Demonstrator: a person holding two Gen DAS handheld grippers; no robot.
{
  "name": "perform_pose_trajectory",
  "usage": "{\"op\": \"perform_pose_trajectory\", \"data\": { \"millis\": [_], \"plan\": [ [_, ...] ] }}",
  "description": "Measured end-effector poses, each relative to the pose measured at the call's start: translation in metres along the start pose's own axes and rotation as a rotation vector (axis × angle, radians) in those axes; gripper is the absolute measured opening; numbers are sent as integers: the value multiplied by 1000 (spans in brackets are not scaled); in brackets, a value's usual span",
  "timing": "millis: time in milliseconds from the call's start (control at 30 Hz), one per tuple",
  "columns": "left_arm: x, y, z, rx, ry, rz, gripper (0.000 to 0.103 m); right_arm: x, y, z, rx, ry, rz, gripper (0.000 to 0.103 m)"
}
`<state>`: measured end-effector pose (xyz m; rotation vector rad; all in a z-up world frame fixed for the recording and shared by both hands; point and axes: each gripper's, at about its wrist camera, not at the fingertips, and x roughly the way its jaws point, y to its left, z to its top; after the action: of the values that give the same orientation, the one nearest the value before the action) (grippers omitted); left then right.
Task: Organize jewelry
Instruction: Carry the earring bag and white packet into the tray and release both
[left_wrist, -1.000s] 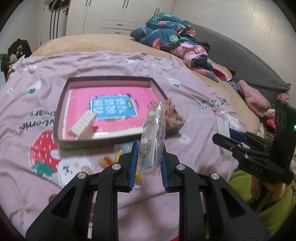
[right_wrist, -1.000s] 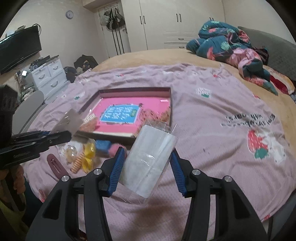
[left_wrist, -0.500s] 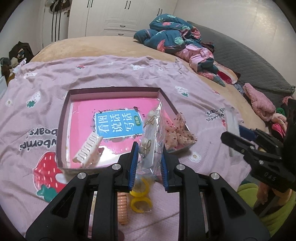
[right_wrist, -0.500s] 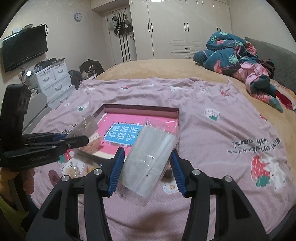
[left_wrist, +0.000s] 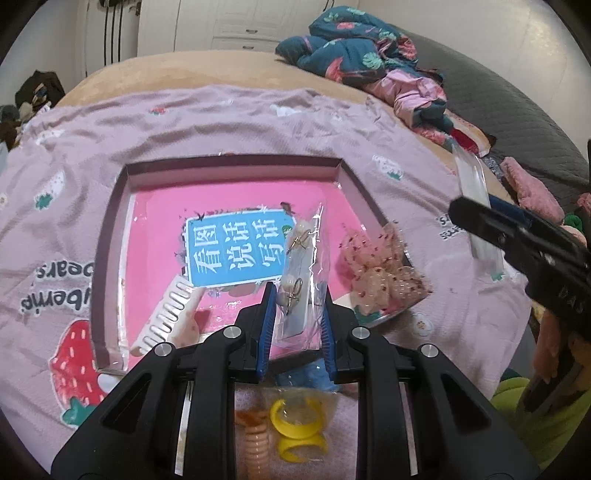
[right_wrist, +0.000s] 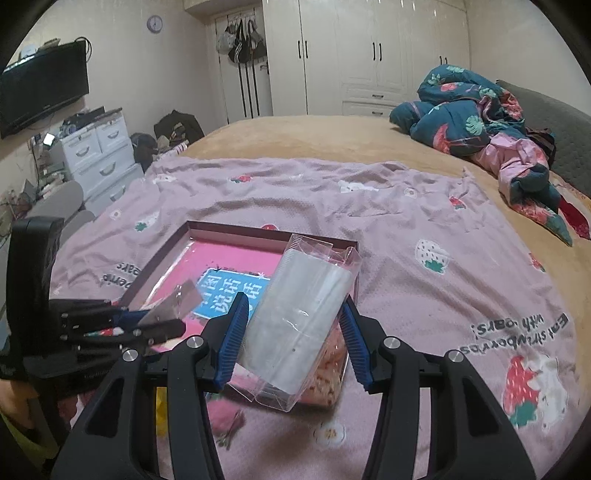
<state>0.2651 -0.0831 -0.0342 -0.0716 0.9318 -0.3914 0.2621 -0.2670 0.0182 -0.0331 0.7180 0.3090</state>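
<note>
My left gripper (left_wrist: 298, 291) is shut on a small clear bag of earrings (left_wrist: 301, 266) and holds it upright over the near edge of a shallow box (left_wrist: 110, 236) with a pink floor and a blue label. In the box lie a white claw clip (left_wrist: 168, 317) and a floral scrunchie (left_wrist: 380, 269). My right gripper (right_wrist: 293, 301) is shut on a clear plastic case (right_wrist: 299, 325), tilted, above the box's near right corner (right_wrist: 351, 245). The right gripper (left_wrist: 465, 210) shows at the right of the left wrist view, and the left gripper (right_wrist: 173, 323) at the left of the right wrist view.
Yellow rings (left_wrist: 295, 424) and an orange coil tie (left_wrist: 255, 439) lie on the pink strawberry blanket (right_wrist: 424, 221) just before the box. A heap of bedding (right_wrist: 480, 122) lies at the far right of the bed. White drawers (right_wrist: 99, 155) stand beyond the bed's left side.
Both grippers have moved forward toward the box, which now looms larger beneath them. The left holds its bag over the box's near edge. Neither grip has changed.
</note>
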Motion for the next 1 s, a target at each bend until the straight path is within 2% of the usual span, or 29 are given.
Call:
{"op": "perform_pose_trajectory", "data": {
  "millis": [167,433,600,767,1000],
  "plan": [
    [17,10,-2,-25,31,16,14,37,-4,0,6,57,-7,49],
    [29,18,-9,-46,56,28,15,72,-3,-13,4,115,-1,49],
    [27,18,-11,-44,56,33,15,84,-10,-20,39,133,29,51],
    [18,16,-12,-44,39,38,21,93,-9,-27,48,149,34,52],
    [10,15,-15,-51,31,31,23,83,-17,-30,82,123,24,59]
  ]
}}
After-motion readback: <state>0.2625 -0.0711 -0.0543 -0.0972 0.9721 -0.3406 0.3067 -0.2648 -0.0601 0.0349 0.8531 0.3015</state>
